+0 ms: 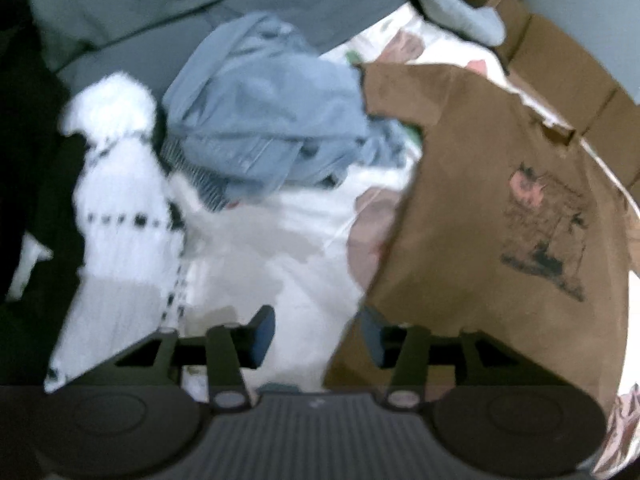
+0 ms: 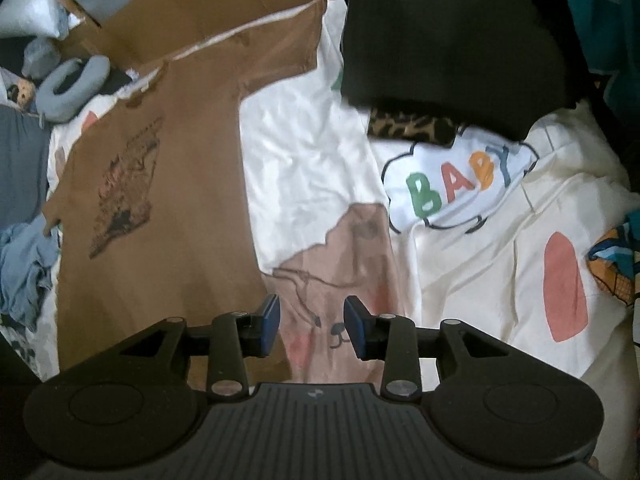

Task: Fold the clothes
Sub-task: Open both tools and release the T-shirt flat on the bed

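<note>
A brown T-shirt (image 2: 180,208) is being shown printed in black and pink; the bedsheet (image 2: 304,160) is white with coloured "BABY" lettering.

The left gripper (image 1: 316,340) and right gripper (image 2: 312,326) look alike: black linkage arms with silver pivot screws. Each has blue finger pads (image 2: 272,318) and a ribbed grey base flanked by round black discs.

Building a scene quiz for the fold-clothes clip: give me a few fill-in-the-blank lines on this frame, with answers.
1. The T-shirt spread flat on the bedsheet is ____ in colour.
2. The colourful letters on the sheet spell ____.
3. Both the left gripper and right gripper have jaws that are ____.

Answers: brown; BABY; open
</note>
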Motion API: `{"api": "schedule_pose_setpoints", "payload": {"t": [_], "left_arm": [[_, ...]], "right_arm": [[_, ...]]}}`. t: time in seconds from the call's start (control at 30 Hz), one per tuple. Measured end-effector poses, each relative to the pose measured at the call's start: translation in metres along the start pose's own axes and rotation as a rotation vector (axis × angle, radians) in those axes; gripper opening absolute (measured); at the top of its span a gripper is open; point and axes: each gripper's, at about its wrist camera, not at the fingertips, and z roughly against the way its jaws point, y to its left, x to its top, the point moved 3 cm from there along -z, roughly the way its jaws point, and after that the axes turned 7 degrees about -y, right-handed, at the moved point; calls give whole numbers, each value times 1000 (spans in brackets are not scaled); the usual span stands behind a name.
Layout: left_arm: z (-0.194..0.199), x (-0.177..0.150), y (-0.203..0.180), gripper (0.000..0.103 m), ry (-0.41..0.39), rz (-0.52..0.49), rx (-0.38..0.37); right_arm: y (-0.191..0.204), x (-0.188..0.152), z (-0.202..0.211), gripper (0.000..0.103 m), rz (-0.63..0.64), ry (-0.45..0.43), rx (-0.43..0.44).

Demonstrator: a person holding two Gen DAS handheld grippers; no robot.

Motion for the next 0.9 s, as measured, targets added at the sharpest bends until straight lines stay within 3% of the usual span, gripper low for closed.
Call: {"api": "schedule_pose_setpoints", "payload": {"t": [0.37, 0.67, 0.9], "left_arm": [[12, 51, -32, 57, -79, -24, -109], [15, 74, -63, 61, -104, -83, -154], [16, 99, -72, 61, -170, -70, -69]], "right_arm": [[10, 22, 31, 54, 14, -83, 3], [27, 53, 40, 54, 83, -125, 21], [37, 70, 37, 54, 100, -150, 12]]}}
